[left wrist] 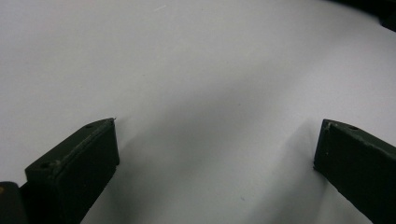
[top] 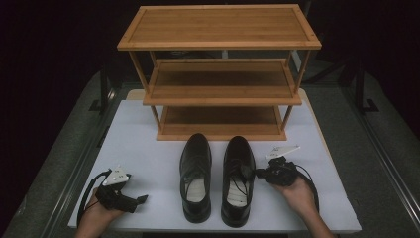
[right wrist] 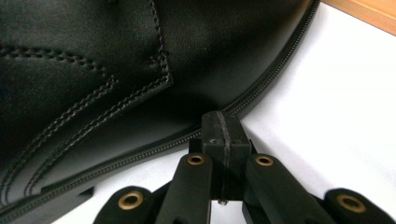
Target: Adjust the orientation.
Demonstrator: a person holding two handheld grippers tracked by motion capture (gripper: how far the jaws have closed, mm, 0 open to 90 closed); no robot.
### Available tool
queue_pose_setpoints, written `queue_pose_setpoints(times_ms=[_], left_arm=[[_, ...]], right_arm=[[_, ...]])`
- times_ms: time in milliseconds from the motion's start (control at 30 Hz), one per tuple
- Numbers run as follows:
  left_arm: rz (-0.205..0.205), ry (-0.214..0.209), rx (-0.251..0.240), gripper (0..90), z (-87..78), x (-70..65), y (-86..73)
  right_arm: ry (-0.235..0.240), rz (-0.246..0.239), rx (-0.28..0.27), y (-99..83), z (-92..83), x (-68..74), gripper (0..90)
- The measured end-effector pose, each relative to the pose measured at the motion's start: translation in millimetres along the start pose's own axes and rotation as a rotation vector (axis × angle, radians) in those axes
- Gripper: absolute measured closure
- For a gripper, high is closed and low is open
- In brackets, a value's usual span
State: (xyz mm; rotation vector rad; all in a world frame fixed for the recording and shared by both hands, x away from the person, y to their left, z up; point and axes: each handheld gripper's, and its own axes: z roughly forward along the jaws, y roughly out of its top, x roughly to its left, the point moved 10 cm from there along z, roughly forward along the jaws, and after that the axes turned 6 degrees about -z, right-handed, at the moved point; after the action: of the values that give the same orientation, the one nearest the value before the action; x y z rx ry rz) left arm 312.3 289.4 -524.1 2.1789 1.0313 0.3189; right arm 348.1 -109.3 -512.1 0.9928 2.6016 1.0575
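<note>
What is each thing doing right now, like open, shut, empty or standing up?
Left claw: open, nothing between its jaws.
Right claw: shut, empty, tips by the right shoe's side.
Left black leather lace-up shoe: upright on its sole, toe toward the rack.
Right black leather lace-up shoe: upright, laced.
Three-tier bamboo shoe rack: standing, shelves empty.

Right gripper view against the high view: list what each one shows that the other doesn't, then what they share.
The right gripper view alone shows the stitched seams on the shoe's leather, the ribbed welt along its sole, and that gripper's jaws pressed together, tips at the shoe's edge.

The high view alone shows the three-tier wooden rack, the left shoe, the left gripper and both hands.

Shared: the right shoe, the right gripper, the white table and a bit of the rack's wood.
</note>
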Motion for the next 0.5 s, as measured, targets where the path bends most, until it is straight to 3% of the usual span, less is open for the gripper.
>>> queue_pose_setpoints(times_ms=[500], left_arm=[[-0.001, 0.0, 0.0, 0.0, 0.1, -0.1, 0.1]], right_arm=[[-0.001, -0.002, 0.007, 11.7, 10.3, 2.1, 89.9]])
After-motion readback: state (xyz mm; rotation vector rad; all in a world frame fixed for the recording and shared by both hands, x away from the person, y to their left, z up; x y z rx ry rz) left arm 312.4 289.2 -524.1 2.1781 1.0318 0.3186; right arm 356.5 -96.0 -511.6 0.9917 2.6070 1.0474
